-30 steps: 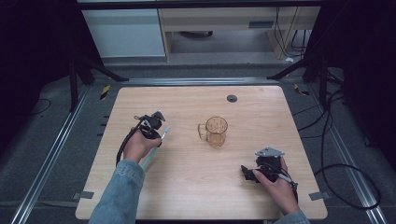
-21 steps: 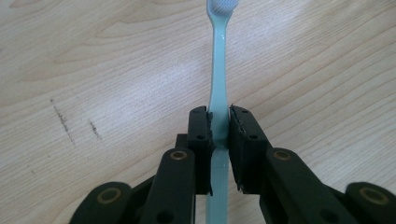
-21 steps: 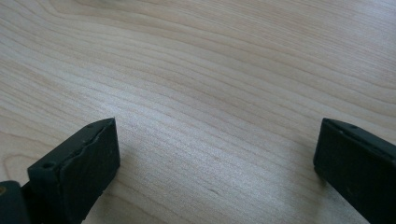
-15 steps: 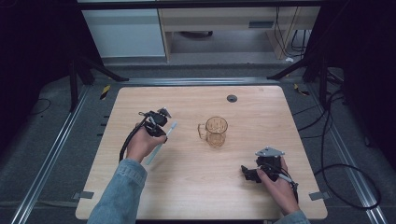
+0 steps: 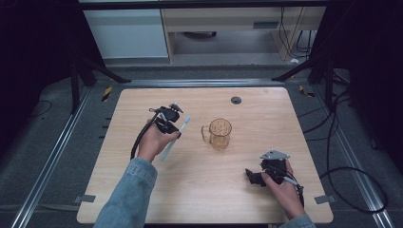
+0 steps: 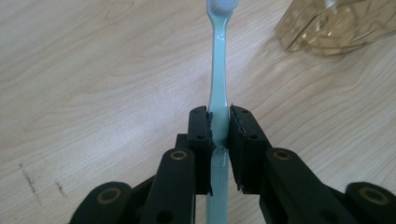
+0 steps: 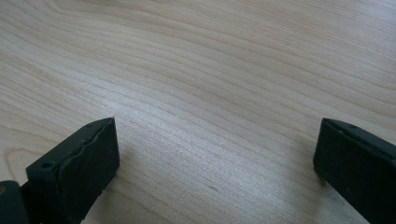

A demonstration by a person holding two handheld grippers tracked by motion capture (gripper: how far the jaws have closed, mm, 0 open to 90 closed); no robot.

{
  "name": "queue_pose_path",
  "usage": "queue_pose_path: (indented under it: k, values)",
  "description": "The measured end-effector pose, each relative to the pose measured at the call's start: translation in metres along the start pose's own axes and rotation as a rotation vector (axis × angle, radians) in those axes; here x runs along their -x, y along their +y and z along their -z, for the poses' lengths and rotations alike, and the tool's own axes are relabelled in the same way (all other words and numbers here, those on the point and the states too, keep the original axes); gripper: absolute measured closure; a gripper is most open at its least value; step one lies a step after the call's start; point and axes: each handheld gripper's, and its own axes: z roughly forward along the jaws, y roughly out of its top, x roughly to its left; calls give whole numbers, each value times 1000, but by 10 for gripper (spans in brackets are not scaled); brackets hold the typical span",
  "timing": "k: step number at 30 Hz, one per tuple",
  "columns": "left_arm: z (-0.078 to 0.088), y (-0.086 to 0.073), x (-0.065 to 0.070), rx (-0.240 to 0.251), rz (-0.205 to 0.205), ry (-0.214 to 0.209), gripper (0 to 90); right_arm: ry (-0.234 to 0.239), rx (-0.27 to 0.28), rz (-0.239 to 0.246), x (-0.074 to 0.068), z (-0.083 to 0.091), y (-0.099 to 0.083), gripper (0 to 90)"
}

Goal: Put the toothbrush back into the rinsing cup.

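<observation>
A light blue toothbrush (image 5: 177, 135) is pinched mid-handle by my left gripper (image 5: 174, 132), which is shut on it. In the left gripper view the toothbrush (image 6: 218, 70) runs straight ahead between the jaws of the left gripper (image 6: 219, 119), its bristle head at the top edge. An amber see-through cup (image 5: 220, 134) with a handle stands upright at mid-table, just right of the brush head; the cup (image 6: 336, 23) fills the top right corner of that view. My right gripper (image 5: 252, 176) rests low near the front right, open, with bare wood between the jaws of the right gripper (image 7: 217, 140).
The wooden table (image 5: 199, 194) has a small dark round cap (image 5: 235, 99) near its back edge. Black cables (image 5: 342, 180) trail off the right side. Metal rails and a dark frame surround the table; shelving stands beyond the far edge.
My left hand has carried the toothbrush a little to the right and away from me, closer to the cup. The right gripper has stayed put.
</observation>
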Motion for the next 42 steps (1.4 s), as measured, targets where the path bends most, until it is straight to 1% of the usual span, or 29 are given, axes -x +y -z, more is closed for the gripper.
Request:
queue_pose_path:
  k: [2, 5, 6, 7, 8, 9, 10, 11, 12, 13, 14, 15, 17, 20, 22, 23, 24, 25, 26, 30, 31, 33, 34, 35, 38, 39, 40, 42]
  values:
    - [4, 5, 5, 24, -11, 3, 786, 0, 0, 3, 0, 0, 0, 7]
    - [7, 7, 7, 34, -10, -6, 786, 0, -1, 5, 0, 0, 0, 7]
    - [9, 11, 8, 49, -9, -10, 786, 1, -1, 1, 0, 0, 0, 7]
    - [9, 11, 8, 49, -9, -10, 786, 1, -1, 1, 0, 0, 0, 7]
    - [12, 14, 9, 64, -14, -10, 786, 5, 0, 1, 0, 0, 0, 6]
    - [12, 14, 9, 64, -14, -10, 786, 5, 0, 1, 0, 0, 0, 6]
    - [16, 17, 11, 80, -16, -9, 786, 5, 3, 12, 0, 0, 0, 6]
    - [16, 17, 11, 80, -16, -9, 786, 5, 3, 12, 0, 0, 0, 6]
    - [19, 19, 12, 96, -17, -12, 786, 8, 2, 10, 0, 0, 0, 6]
    - [19, 19, 12, 96, -17, -12, 786, 8, 2, 10, 0, 0, 0, 6]
    - [20, 21, 13, 112, -14, -16, 786, 7, 3, 13, 0, 0, 0, 6]
    - [20, 21, 13, 112, -14, -16, 786, 7, 3, 13, 0, 0, 0, 6]
    - [22, 22, 15, 130, -12, -18, 786, 8, 1, 13, 0, 0, 0, 7]
    - [24, 23, 18, 159, -14, -19, 786, 8, 1, 16, 0, 0, 0, 7]
    - [27, 24, 19, 195, -10, -14, 786, 9, 2, 17, 0, 0, 0, 7]
    - [27, 24, 19, 195, -10, -14, 786, 9, 2, 17, 0, 0, 0, 7]
    - [29, 25, 20, 211, -10, -13, 786, 9, 2, 18, 0, 0, 0, 7]
    - [29, 25, 20, 211, -10, -13, 786, 9, 2, 18, 0, 0, 0, 7]
    - [30, 26, 21, 230, -12, -13, 786, 9, 1, 17, 0, 0, 0, 6]
    - [31, 27, 23, 242, -12, -14, 786, 10, 2, 22, 0, 0, 0, 6]
    - [31, 27, 23, 257, -9, -13, 786, 10, 2, 22, 0, 0, 0, 6]
    - [32, 28, 24, 269, -8, -14, 786, 13, 1, 21, 0, 0, 0, 6]
    - [32, 29, 25, 288, -4, -11, 786, 16, 2, 20, 0, 0, 0, 6]
    - [32, 29, 25, 288, -4, -11, 786, 16, 2, 20, 0, 0, 0, 6]
    - [33, 30, 27, 326, -3, 2, 786, 15, 1, 23, 0, 0, 0, 6]
    - [34, 30, 27, 339, 0, 7, 786, 19, 3, 20, 0, 0, 0, 6]
    - [34, 30, 27, 364, 4, 15, 786, 19, 1, 20, 0, 0, 0, 6]
    - [35, 30, 27, 371, 6, 15, 786, 20, 1, 21, -1, 0, 0, 6]
